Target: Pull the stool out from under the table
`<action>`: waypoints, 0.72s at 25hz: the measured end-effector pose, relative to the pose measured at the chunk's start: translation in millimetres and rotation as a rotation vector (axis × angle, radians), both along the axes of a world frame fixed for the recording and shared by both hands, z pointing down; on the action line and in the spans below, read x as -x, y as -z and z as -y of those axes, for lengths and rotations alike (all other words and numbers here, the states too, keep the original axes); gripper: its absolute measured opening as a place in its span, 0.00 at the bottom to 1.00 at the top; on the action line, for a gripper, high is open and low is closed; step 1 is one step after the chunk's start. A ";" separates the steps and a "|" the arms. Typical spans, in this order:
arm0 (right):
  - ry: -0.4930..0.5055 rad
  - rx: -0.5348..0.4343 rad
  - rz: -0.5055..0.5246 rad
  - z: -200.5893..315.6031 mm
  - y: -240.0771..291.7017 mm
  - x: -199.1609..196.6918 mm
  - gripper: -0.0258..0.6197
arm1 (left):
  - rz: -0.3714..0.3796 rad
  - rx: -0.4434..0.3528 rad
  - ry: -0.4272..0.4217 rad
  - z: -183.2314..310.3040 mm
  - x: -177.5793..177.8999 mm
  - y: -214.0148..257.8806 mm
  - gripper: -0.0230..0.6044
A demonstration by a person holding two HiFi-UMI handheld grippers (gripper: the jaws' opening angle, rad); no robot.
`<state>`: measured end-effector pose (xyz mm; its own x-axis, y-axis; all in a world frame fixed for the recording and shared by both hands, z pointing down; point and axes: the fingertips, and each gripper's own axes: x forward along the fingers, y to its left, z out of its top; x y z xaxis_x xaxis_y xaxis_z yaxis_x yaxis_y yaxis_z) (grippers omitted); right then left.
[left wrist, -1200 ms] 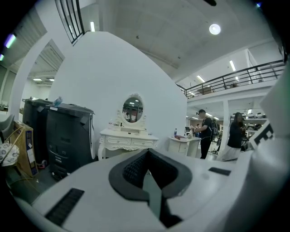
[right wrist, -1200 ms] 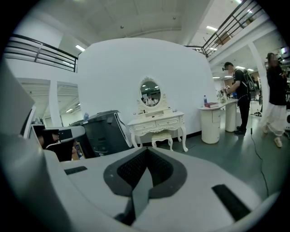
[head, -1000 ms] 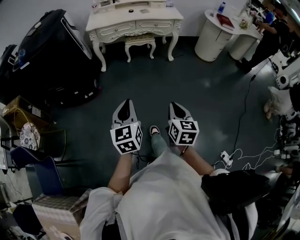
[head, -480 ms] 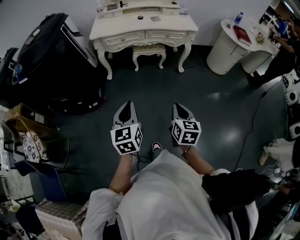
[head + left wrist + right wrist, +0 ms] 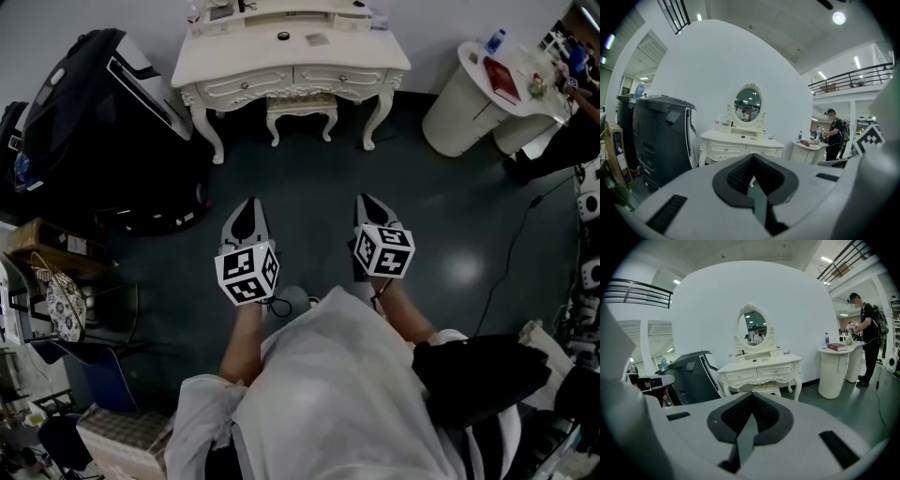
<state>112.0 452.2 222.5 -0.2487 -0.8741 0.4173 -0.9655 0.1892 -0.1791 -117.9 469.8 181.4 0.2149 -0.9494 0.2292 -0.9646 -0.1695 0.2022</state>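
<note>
**Progress:** the pull is not begun. Nearest the wearer, the left gripper (image 5: pixel 247 211) and the right gripper (image 5: pixel 369 206) are both sitting fully closed, jaws pressed together on nothing, as each gripper view is confirming. Beyond them, a broad stretch of dark floor (image 5: pixel 309 173) is lying between the tips and the furniture. Farther on, at 12 o'clock, the stool (image 5: pixel 301 105) is standing tucked between the legs of the white counter (image 5: pixel 234 67). Its seat is sitting under the drawer front, well apart from both grippers. In the left gripper view the stool appears to be mostly masked by the closed jaws, so its position is being judged from the head view and the right gripper view. Outstanding, in my judgement:
- crossing the floor to the stool
- opening a gripper
- taking hold of the seat edge or a leg
- drawing the stool clear toward 6 o'clock

**Pose:** the forearms (image 5: pixel 242 342) are extending side by side from the wearer. The left gripper is lying at about 11 o'clock and the right at about 1 o'clock, near each other but not touching. Both are pointing toward 12 o'clock at the counter and tilting slightly downward, with the marker cubes (image 5: pixel 247 274) facing up.
</note>
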 end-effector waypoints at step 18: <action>-0.049 0.101 -0.032 215.6 -24.2 38.0 0.04 | 0.009 0.062 -0.097 249.8 44.6 -29.4 0.03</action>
